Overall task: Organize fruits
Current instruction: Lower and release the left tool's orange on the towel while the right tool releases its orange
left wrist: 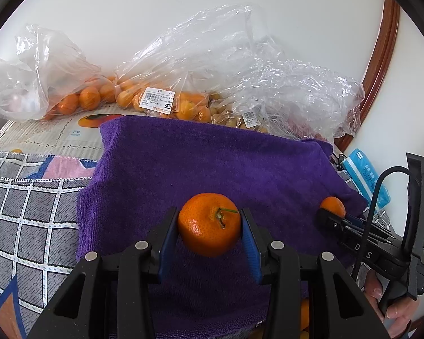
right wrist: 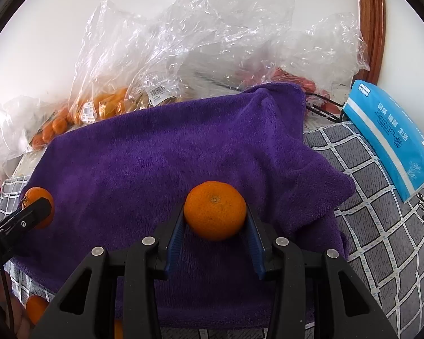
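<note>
White wall backs the scene, with a curved brown wooden frame at its right side. Below it lies a grey checked cloth, and over that a purple terry towel is spread.

Left gripper: its blue-padded jaws are clamped on a round orange mandarin with a short green stem, stem side facing the camera, held over the towel's near part. The pads press on both flanks of the fruit.

Right gripper: its jaws are likewise closed on a second round orange mandarin, its small navel facing the camera, also held over the towel. In the left wrist view this gripper appears at the right edge, with a person's hand around its handle.

Along the far edge of the towel, against the wall, stand crumpled clear plastic bags; several contain small orange fruits and carry white barcode labels. Contents of the rightmost bag are reddish but cannot be identified.

A blue tissue pack leans at the right, beside the towel, on the checked cloth.
</note>
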The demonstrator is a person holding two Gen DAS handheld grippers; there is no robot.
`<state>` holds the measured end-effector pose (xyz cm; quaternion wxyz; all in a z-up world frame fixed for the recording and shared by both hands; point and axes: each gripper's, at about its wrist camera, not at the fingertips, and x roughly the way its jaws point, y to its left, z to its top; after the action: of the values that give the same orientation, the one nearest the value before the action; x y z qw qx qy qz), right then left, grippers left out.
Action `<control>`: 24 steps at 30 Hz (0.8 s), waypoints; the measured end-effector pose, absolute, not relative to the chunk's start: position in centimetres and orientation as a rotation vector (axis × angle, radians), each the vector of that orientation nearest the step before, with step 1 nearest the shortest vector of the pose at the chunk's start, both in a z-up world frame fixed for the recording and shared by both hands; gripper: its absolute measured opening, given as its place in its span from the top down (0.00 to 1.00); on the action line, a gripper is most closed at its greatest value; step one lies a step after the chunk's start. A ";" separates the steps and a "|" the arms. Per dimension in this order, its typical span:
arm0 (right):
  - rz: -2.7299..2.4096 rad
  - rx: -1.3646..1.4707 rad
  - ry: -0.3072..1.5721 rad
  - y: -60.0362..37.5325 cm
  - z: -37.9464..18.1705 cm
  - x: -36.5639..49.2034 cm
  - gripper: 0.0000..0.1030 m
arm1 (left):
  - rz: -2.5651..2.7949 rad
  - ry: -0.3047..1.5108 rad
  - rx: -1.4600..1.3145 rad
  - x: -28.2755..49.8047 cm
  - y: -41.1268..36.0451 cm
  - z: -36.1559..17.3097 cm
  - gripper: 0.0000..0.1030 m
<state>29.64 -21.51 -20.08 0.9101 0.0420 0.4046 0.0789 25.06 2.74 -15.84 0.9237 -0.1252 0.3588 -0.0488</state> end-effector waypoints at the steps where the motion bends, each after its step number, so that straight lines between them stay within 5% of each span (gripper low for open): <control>1: 0.162 0.086 0.836 -21.5 -20.1 29.7 0.59 | -0.101 0.737 -0.256 25.1 2.7 -15.9 0.61; 8: 0.168 0.069 0.810 -21.4 -19.6 29.3 0.52 | -0.103 0.740 -0.255 25.1 2.7 -15.9 0.61; 14: 0.172 0.067 0.780 -21.3 -18.9 28.7 0.47 | -0.137 0.707 -0.285 24.5 2.9 -15.3 0.50; 24: 0.141 0.065 0.707 -21.3 -18.0 27.9 0.46 | -0.128 0.666 -0.298 24.1 3.1 -14.8 0.46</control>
<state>27.91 -21.31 -18.04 0.9352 0.0319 0.3460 0.0688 24.08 3.11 -14.83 0.9322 -0.1456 0.3253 -0.0627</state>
